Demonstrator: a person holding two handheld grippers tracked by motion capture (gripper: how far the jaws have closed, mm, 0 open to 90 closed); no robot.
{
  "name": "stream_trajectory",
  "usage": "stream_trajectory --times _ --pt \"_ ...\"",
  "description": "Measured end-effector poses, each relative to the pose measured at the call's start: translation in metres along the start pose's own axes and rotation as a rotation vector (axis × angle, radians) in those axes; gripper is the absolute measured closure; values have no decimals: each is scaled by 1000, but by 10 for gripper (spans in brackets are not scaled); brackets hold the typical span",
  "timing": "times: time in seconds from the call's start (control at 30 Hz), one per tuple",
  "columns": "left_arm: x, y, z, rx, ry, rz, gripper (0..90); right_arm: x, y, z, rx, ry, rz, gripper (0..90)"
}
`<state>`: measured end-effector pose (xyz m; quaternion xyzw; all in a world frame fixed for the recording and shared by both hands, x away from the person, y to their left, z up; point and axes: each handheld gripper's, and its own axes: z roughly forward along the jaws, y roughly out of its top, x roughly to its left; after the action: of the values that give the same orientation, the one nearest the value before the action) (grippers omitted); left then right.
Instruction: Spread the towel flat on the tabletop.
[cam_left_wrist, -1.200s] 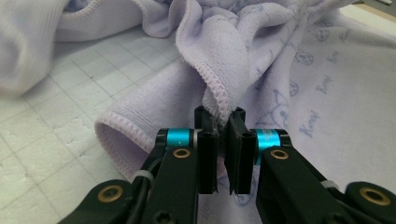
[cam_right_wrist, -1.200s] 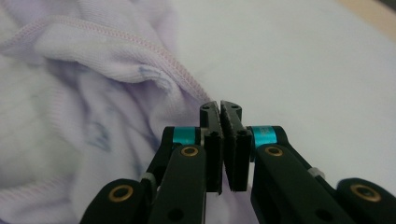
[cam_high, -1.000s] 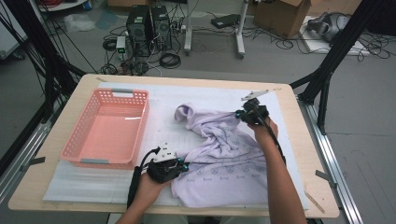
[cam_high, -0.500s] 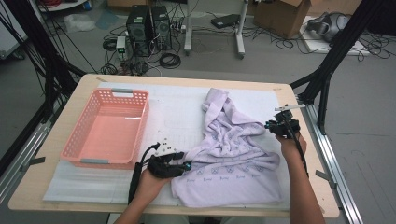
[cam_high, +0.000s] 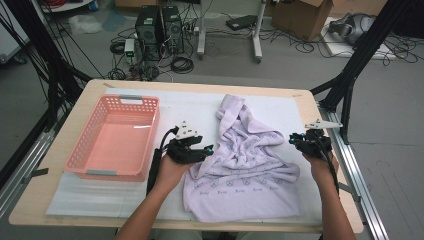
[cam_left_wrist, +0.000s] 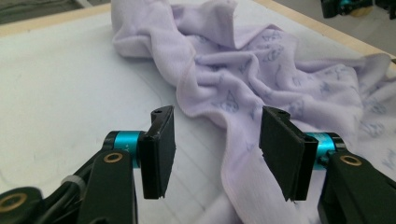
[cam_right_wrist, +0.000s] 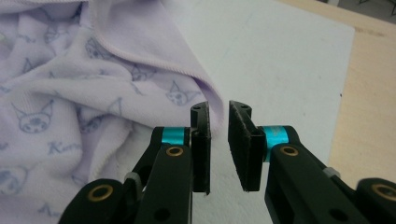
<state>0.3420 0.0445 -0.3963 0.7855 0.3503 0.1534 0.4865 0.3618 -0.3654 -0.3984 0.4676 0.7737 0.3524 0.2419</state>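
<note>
Partly bunched, the towel (cam_high: 245, 165) hides its folds; both grippers (cam_left_wrist: 215, 154) (cam_right_wrist: 219, 149) gape empty.

Your left hand (cam_high: 172, 170) is covering part of the towel's (cam_high: 250, 170) near-left edge, and in both gripper views the picture's edge is cutting the towel off.

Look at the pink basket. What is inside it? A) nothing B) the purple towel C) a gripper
A: the pink basket shows only its bare floor, while the purple towel lies crumpled on the white mat beside it, between the left gripper and the right gripper.
</note>
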Motion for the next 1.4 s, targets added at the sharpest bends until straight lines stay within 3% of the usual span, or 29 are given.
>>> stream_trajectory --times 0.13,0.2,0.4,0.53,0.6,0.63,0.67,0.7,0.73,0.8,0.93,0.97,1.07,1.13,1.17,1.23,1.4 --pt "4 11 29 39 7 6 497 0 -11 -1 -6 19 9 769" --pt "6 15 46 65 26 -5 517 1 -14 -4 -2 29 6 745" --pt "14 29 94 149 21 -31 498 -2 -19 -9 0 63 0 661" --pt "17 36 114 204 46 -27 514 0 -21 -11 7 79 -28 648" --pt "20 36 119 229 67 -16 585 0 -22 -11 8 82 -40 647" --pt "21 34 120 244 73 -10 638 0 -21 -11 7 82 -40 647" --pt "23 32 120 279 92 5 752 0 -21 -11 4 82 -42 647" --pt "26 31 119 288 101 -11 819 1 -21 -11 5 82 -37 647" --pt "30 30 115 283 99 -50 827 0 -20 -10 3 82 -43 648" --pt "36 30 105 253 145 -65 837 0 -19 -8 8 84 -42 648" --pt "56 22 79 212 213 -169 838 2 -12 -2 1 86 -45 634" --pt "61 19 73 226 223 -186 837 3 -10 0 -1 88 -44 628" --pt "72 7 54 200 293 -220 837 7 -1 7 -2 99 -61 613" --pt "79 0 46 182 296 -264 813 10 7 12 -5 111 -68 602" --pt "82 -4 43 184 279 -269 751 13 12 15 -11 117 -71 600" --pt "83 -7 40 179 253 -245 671 18 24 23 -22 135 -83 593" --pt "80 -5 37 109 210 -214 605 36 47 49 -37 211 -61 549"
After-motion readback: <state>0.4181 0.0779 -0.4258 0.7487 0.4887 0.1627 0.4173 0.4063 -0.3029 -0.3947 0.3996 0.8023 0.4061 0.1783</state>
